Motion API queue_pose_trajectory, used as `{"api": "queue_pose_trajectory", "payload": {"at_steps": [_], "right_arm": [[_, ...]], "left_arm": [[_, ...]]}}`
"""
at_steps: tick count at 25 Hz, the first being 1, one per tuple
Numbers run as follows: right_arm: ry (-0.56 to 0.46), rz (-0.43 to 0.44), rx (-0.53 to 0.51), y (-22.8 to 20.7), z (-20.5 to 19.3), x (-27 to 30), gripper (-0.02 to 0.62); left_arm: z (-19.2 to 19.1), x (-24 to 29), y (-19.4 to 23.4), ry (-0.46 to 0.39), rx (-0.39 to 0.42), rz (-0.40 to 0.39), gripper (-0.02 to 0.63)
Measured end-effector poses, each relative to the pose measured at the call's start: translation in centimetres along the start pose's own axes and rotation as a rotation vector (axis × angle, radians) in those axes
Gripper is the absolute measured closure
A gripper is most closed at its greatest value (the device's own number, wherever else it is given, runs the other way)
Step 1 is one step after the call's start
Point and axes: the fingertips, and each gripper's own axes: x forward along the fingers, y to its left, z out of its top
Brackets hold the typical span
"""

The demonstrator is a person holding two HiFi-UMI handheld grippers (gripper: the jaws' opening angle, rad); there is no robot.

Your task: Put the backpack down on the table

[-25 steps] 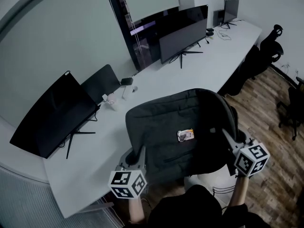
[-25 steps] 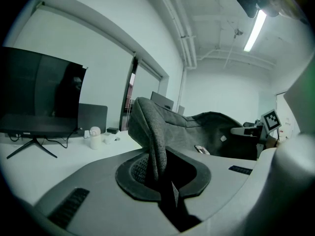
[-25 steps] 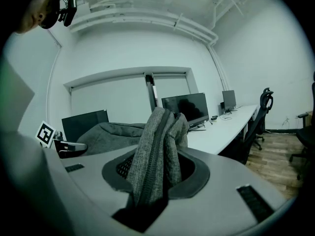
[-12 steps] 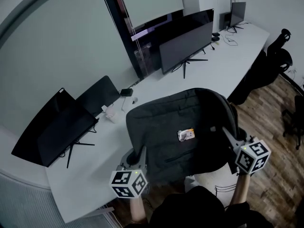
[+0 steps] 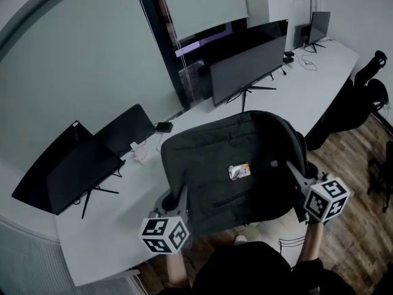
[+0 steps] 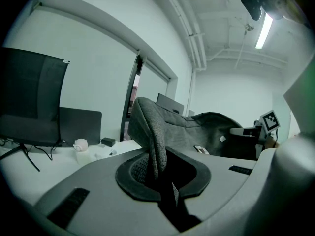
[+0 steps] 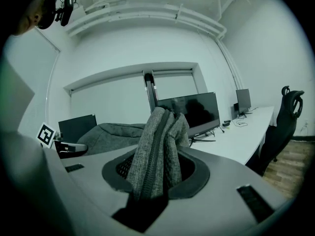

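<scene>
A dark grey backpack hangs spread flat in the air between my two grippers, over the near edge of the long white table. My left gripper is shut on a thin fold of the backpack's fabric at its near left corner. At the near right side, my right gripper is shut on a thick bunch of the backpack's cloth with a zip. A small label shows on the bag's top face.
Several dark monitors stand along the table's back, one at the left, with a small box and white items near a laptop. Black office chairs stand on the wood floor at the right.
Both grippers have carried the backpack forward, farther over the table. The monitors and table have shifted down and nearer in the head view.
</scene>
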Motion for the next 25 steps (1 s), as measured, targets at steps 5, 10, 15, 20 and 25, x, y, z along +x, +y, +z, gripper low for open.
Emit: {"api": "queue_pose_trajectory", "payload": {"at_steps": [5,10,15,20,25], "right_arm": [[-0.001,0.041,-0.009,-0.8,0.6,2.7,0.482],[0.018,0.075,-0.014,-0.9,0.7,5.4,0.482],[0.039,0.092,-0.008,-1.0,0.3,8.2,0.482],[0.079,0.091,0.004,-2.0,-0.7,11.0,0.482],[0.122,0.088,0.019,-2.9,-2.1,14.1,0.482]], "left_arm": [[0.5,1.2,0.9,-0.015,-0.008,0.038,0.565],[0.6,2.0,2.3,-0.01,-0.023,0.075,0.565],[0.4,3.4,3.9,0.007,-0.031,0.096,0.565],[-0.3,5.5,5.3,0.053,-0.025,0.107,0.565],[-1.3,8.0,7.0,0.099,-0.041,0.11,0.565]]}}
